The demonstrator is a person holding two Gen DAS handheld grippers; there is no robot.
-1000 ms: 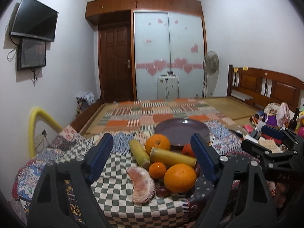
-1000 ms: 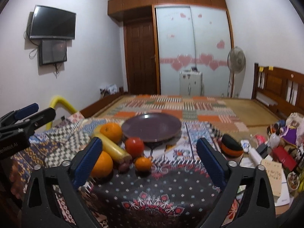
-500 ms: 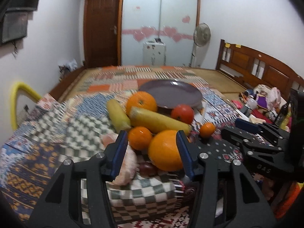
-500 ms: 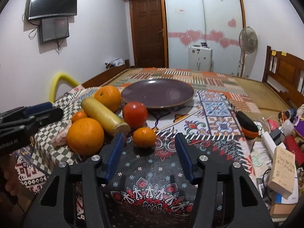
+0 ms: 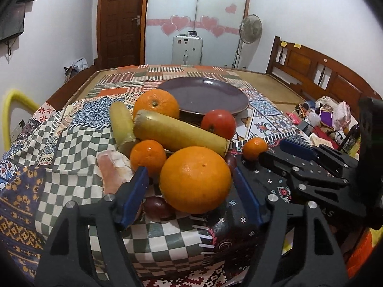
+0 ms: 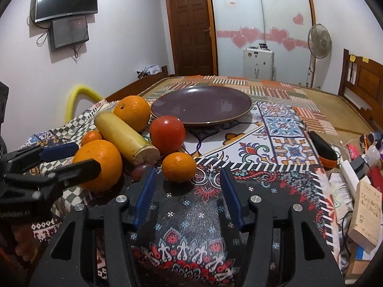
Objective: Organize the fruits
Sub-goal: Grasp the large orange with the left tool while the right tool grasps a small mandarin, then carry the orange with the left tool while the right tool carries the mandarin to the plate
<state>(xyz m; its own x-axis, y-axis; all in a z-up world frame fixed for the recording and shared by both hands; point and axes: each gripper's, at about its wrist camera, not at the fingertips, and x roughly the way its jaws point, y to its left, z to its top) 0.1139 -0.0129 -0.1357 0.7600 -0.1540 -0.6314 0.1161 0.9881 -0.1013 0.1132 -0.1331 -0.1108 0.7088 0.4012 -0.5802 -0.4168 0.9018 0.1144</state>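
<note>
here, in the left wrist view, the left tongs (image 5: 190, 181) stand apart, with the big orange (image 5: 195, 179) between the two blue fingers (image 5: 134, 196); i cannot tell if the pads touch it. just behind it lie a smaller orange (image 5: 148, 154), a long yellow piece (image 5: 178, 132), a tomato (image 5: 218, 123) and a second big orange (image 5: 156, 104), and the purple plate (image 5: 205, 95) is behind all of them on the patterned cloth (image 5: 79, 143). a pale peeled segment (image 5: 112, 167) lies at the left of the pile. the right tongs (image 5: 296, 155) show at the right side. in the right wrist view, the right tongs (image 6: 188, 191) are apart too and hold nothing, and the small mandarin (image 6: 179, 167) sits on the cloth just ahead of the gap between the fingers. the tomato (image 6: 167, 134) is right behind it, near the plate (image 6: 201, 106).
</note>
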